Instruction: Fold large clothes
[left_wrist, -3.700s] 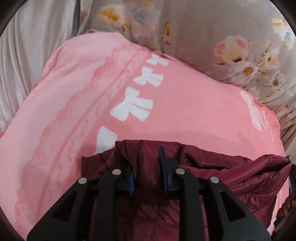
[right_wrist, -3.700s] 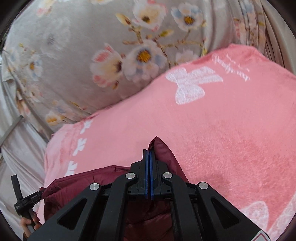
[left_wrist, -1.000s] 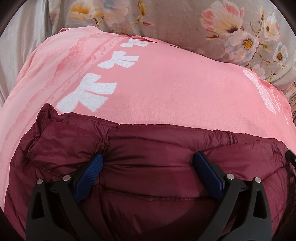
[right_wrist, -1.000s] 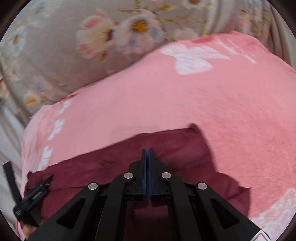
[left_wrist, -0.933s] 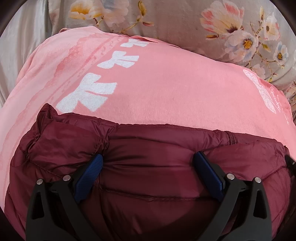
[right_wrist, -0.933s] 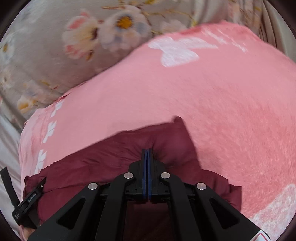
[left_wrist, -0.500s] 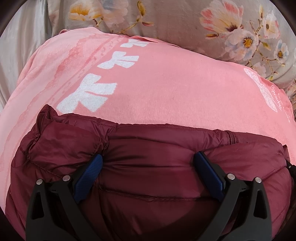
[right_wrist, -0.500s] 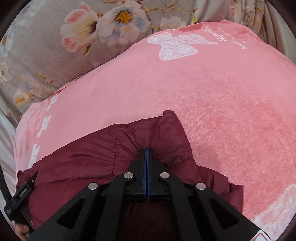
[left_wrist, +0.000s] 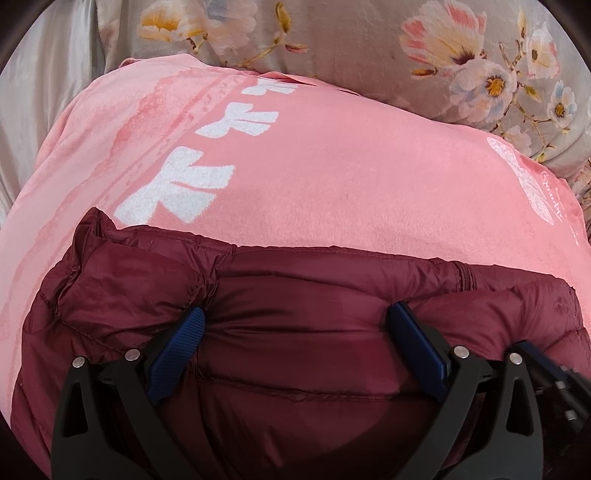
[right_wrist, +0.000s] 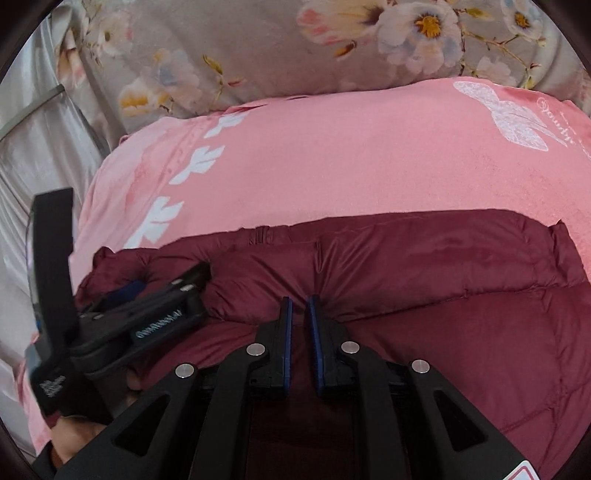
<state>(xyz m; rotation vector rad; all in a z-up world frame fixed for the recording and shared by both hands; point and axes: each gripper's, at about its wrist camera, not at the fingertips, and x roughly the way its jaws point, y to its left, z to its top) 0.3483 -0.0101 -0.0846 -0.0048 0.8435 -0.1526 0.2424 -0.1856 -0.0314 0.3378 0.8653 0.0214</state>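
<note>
A maroon puffer jacket (left_wrist: 314, 295) lies folded on a pink blanket (left_wrist: 332, 166). My left gripper (left_wrist: 295, 332) rests on it, wide open, with its blue pads spread over a padded panel and nothing pinched. In the right wrist view the jacket (right_wrist: 443, 277) stretches to the right. My right gripper (right_wrist: 300, 317) sits on the jacket's middle with its jaws opening. The gap is narrow and no fold is held in it. The left gripper (right_wrist: 162, 284) lies just to its left, with a hand (right_wrist: 74, 435) on its grip.
The pink blanket (right_wrist: 332, 166) carries white bow prints and covers the bed. Grey floral bedding (left_wrist: 351, 44) rises behind it. Pale draped cloth (left_wrist: 44, 92) hangs at the left, with a metal bar (right_wrist: 29, 110) beside it.
My right gripper has swung left towards the left gripper, bringing the jacket's corner over, and its jaws have parted off the fabric. The left gripper has stayed put, open.
</note>
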